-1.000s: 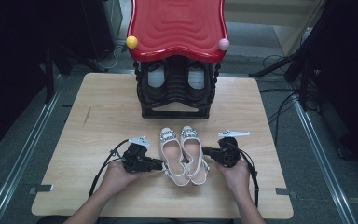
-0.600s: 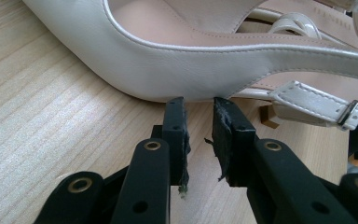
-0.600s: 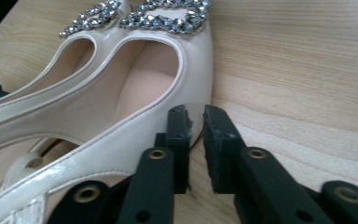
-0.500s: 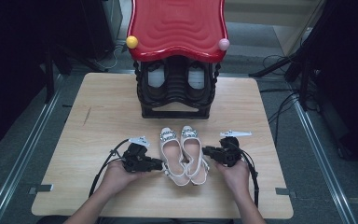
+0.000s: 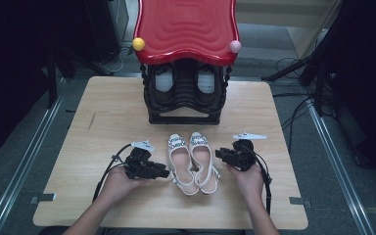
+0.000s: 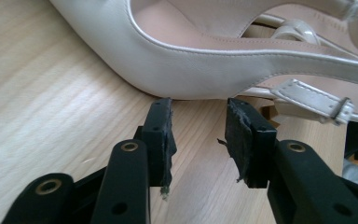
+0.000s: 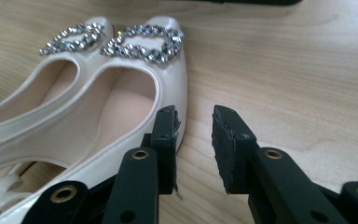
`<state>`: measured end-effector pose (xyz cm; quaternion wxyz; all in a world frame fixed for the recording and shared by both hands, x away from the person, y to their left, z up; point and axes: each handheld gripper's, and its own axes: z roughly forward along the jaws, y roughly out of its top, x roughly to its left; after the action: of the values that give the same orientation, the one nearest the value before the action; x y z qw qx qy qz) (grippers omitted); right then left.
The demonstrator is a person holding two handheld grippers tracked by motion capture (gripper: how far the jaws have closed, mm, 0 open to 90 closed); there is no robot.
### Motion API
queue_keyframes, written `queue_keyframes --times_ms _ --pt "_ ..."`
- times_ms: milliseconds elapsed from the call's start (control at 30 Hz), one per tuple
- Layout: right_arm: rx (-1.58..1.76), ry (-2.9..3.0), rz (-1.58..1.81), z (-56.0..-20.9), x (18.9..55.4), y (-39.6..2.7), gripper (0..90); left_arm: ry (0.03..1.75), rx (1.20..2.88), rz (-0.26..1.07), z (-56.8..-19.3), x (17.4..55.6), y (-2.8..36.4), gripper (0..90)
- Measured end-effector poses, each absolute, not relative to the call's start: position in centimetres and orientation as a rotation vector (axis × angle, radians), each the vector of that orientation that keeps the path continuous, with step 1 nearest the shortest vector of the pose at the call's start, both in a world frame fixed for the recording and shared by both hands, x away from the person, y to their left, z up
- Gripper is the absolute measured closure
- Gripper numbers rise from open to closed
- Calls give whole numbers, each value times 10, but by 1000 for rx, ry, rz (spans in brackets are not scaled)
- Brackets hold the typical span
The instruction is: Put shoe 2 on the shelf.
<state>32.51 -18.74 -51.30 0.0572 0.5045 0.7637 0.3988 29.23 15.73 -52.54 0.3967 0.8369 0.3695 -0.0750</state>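
Observation:
A pair of cream slingback shoes lies side by side, toes pointing away, on the wooden table [image 5: 112, 112]: the left shoe [image 5: 180, 164] and the right shoe [image 5: 204, 161]. Each toe carries a rhinestone buckle [image 7: 142, 44]. My left gripper [image 5: 164, 173] points at the left shoe's outer side [image 6: 191, 70]. Its jaws have just been opening and stand apart [image 6: 198, 105] with only bare wood between them. My right gripper [image 5: 219, 153] sits by the right shoe [image 7: 121, 107]. Its jaws have also just been opening [image 7: 193, 114]. Nothing lies between them, and one fingertip [image 7: 165, 123] is against the shoe's edge.
At the table's far middle stands a black rack [image 5: 186, 105] with a red wavy top [image 5: 186, 29]. A pair of dark shoes [image 5: 165, 81] sits inside it. A yellow ball [image 5: 138, 44] and a pink ball [image 5: 235, 46] mark its corners. Cables trail from both grippers.
Both hands and the shoes stay where they were; the high view shows no plain shift.

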Motion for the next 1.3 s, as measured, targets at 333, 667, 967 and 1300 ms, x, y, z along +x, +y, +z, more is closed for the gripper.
queue_keyframes --times_ms 333,667,967,1300 --pt "1513 2305 1316 -495 321 -190 693 929 2103 -113 -511 291 181 547" --pt "1466 2349 1358 -476 322 -178 668 961 2104 -43 -508 293 194 522" --pt "1421 2451 1280 -472 327 -154 670 963 2073 -32 -503 295 202 508" --pt "1399 2564 1172 -474 331 -123 664 978 2066 -18 -502 301 207 509"
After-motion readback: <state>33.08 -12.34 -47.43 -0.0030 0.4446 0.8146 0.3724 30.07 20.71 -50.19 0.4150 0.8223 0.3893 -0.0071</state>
